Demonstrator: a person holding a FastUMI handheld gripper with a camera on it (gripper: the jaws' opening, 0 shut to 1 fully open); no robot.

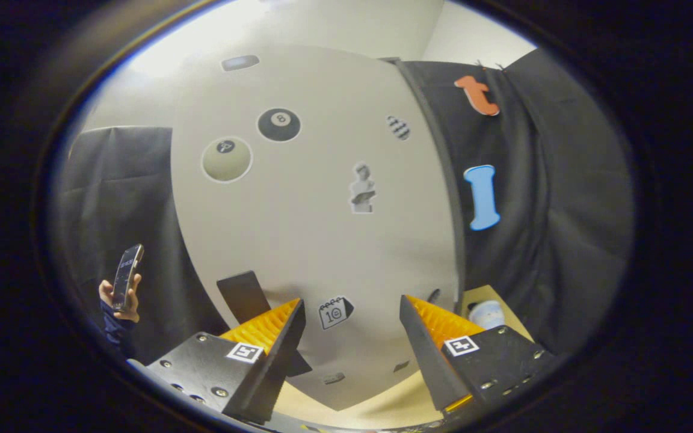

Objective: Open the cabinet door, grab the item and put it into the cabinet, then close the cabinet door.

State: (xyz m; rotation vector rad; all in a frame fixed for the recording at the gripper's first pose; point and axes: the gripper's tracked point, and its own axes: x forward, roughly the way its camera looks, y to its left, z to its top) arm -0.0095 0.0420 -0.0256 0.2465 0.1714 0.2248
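The white cabinet door (310, 240) stands close ahead of my fingers, covered in stickers, and looks closed. Its dark, flat handle (241, 296) sits low on the door, just beyond and left of my left finger (268, 328). My gripper (351, 302) is open with nothing between its fingers and points at the lower door near a calendar sticker. A small pale, rounded item (486, 314) rests on the wooden table (382, 409), right of the cabinet and just past my right finger (437, 322); its lower part is hidden.
The cabinet's dark side edge (446, 192) runs down the door's right side, with black cloth walls on either side. At the far left a person's hand (119, 300) holds up a phone (127, 276).
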